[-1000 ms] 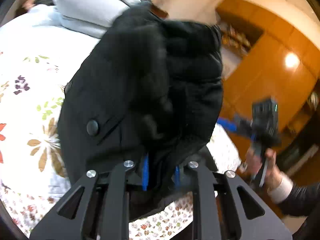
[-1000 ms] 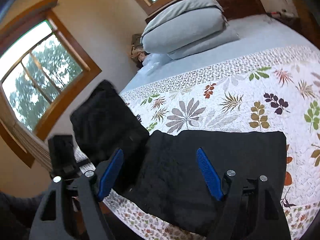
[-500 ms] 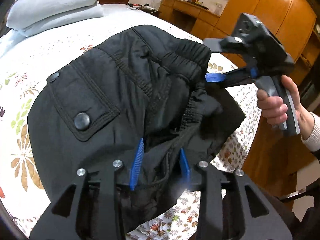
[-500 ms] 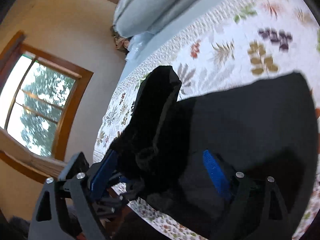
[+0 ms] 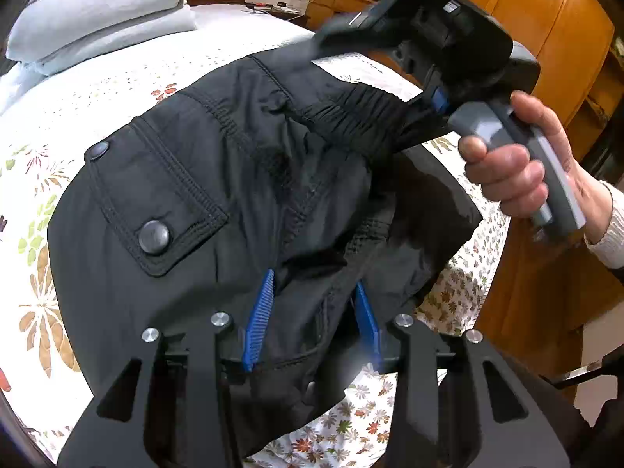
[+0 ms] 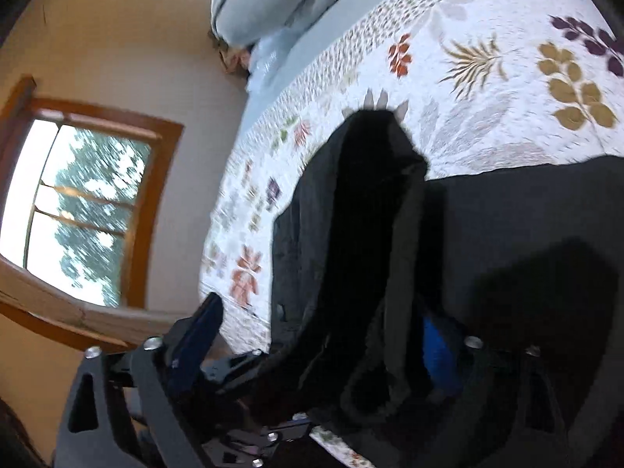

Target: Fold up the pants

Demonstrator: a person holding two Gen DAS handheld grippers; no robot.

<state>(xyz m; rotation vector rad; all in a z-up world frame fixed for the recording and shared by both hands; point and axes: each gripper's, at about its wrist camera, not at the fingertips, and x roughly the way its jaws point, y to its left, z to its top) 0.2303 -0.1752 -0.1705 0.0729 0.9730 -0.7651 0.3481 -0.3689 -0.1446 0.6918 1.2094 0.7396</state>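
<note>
The pants (image 5: 218, 179) are looking all black, with round black buttons. The bedspread (image 6: 487, 78) under them is showing white with leaves and flowers in orange, brown, green and purple. The left gripper (image 5: 312, 319) is showing blue pads on black arms. Ahead of it, grey pillows (image 5: 105, 11) are sitting, and the cupboard (image 5: 565, 39) is glowing orange-brown.
</note>
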